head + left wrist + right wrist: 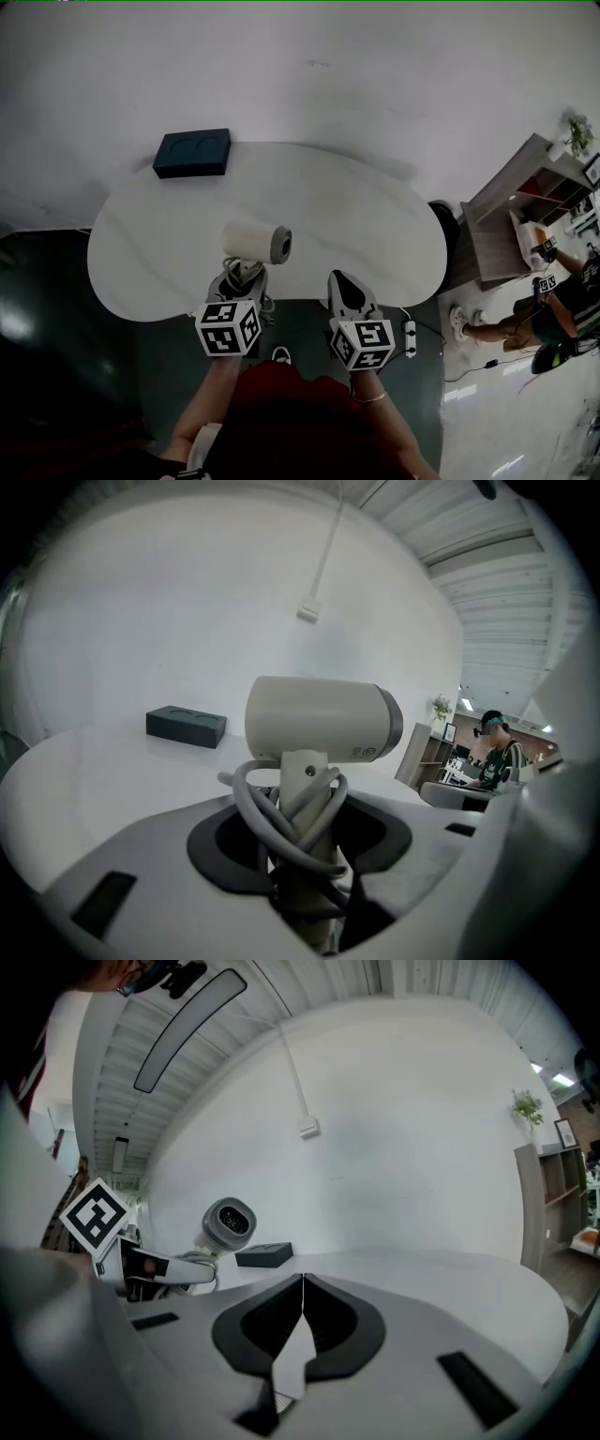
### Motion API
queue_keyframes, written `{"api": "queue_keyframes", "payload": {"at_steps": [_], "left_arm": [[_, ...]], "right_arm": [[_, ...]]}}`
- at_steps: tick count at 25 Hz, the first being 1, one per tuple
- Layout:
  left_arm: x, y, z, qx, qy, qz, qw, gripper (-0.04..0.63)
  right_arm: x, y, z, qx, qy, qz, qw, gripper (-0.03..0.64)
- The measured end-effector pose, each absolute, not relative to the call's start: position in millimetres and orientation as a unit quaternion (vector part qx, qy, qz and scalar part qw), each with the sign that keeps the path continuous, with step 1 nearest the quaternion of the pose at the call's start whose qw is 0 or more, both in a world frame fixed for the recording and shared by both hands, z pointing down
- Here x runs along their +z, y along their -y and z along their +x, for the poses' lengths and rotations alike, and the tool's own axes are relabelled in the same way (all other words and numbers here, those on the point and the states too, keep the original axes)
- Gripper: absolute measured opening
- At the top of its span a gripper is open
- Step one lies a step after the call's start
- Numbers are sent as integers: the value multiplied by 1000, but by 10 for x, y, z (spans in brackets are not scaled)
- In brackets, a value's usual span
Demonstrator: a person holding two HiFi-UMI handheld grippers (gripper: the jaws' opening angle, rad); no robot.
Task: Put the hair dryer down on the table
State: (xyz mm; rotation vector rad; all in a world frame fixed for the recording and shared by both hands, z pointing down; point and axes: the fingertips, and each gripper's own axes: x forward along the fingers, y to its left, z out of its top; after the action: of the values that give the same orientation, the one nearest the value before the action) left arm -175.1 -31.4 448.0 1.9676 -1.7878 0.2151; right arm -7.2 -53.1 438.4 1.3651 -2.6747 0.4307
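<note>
Left hand-held gripper [242, 272] tight around hair dryer [255, 242] handle at table [366, 220] edge; right hand-held gripper [345, 286] closed, empty.

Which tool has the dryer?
The left tool, clamped on the hair dryer by its handle; the right tool is shut and empty.

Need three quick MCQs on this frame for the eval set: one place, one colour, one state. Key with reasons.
1. Where on the table is the dark box?
A) near edge, by the person
B) far left edge
C) centre

2. What colour is the hair dryer body?
A) red
B) blue
C) cream

3. How is the right claw?
A) shut, empty
B) shut on the hair dryer
C) wide open

Key:
1 B, the head view shows it at the far left rim.
2 C, the left gripper view shows a cream barrel.
3 A, its jaws meet with nothing between them.
</note>
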Motion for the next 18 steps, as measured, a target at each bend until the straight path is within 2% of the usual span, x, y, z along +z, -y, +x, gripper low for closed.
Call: {"api": "queue_keyframes", "payload": {"at_steps": [18], "left_arm": [[4679,1033,-1811,102,599,750,260,206]], "right_arm": [[4574,1059,-135,161,855,487,76,15]]}}
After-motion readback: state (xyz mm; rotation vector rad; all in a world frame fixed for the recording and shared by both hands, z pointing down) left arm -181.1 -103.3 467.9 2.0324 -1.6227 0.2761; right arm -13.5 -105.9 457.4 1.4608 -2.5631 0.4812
